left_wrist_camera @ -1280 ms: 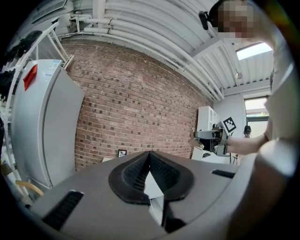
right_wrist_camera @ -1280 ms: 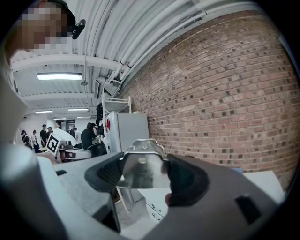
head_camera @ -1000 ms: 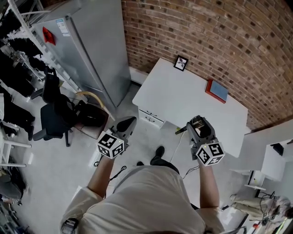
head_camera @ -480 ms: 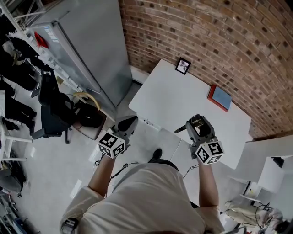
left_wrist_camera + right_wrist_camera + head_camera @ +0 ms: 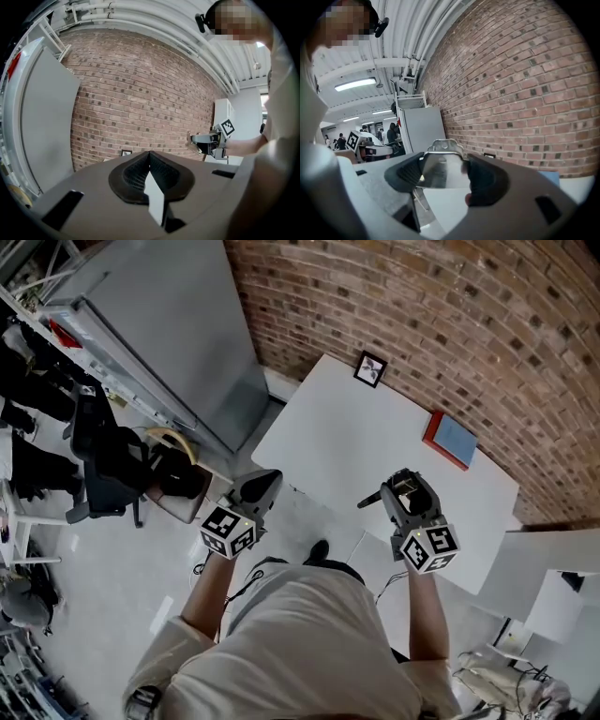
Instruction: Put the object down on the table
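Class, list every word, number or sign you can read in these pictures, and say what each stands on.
No text can be read.
Stickers on the grey cabinet: too small.
Cubes on the left gripper and right gripper: square marker patterns, no letters.
Book and held metal piece: no print visible.

Left forearm [image 5: 208,589] out front, left tool [image 5: 263,486] jaws pressed together, empty, right forearm [image 5: 422,615] out front, right tool [image 5: 405,491] jaws clamped on shiny metal piece [image 5: 439,165]

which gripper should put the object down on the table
Right. The right gripper is shut on the object and looks to be over the table; the left gripper is shut, empty, beside it.
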A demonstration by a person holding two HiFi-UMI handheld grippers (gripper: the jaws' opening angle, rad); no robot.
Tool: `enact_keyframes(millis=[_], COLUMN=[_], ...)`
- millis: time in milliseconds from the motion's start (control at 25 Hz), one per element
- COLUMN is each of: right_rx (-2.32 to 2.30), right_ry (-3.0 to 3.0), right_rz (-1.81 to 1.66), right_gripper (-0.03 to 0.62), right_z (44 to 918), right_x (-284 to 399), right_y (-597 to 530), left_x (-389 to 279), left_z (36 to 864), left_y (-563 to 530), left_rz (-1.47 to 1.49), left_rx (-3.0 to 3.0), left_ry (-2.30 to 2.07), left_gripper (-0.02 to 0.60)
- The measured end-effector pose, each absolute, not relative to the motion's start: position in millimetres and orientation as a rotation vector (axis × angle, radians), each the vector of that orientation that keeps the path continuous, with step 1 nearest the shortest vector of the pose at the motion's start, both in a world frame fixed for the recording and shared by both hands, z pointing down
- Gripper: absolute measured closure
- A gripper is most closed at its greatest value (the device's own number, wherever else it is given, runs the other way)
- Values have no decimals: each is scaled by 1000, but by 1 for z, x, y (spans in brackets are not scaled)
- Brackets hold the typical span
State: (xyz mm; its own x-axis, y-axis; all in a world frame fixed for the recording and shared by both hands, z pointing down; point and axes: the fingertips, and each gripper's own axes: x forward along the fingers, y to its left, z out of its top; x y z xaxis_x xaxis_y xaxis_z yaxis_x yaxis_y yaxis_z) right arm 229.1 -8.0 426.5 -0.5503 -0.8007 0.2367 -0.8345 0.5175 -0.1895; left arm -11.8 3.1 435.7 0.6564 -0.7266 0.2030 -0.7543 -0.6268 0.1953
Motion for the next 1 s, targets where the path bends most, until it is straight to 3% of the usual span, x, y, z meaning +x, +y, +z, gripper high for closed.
enact_keyframes(millis=[360,1000], right_rx=[1412,1543], right_ry=[-2618,-2498], right_rz=[477,516], right_gripper=[306,306], right_z=[442,457], right_x=[247,217], right_y=[-30,-90], left_x=[9,-21], left_z=[446,460], left_y=[-22,-121], left_rz=[195,231], left_rx=[2600,2660], left_ry=[-1173,-1019], left_gripper=[588,588])
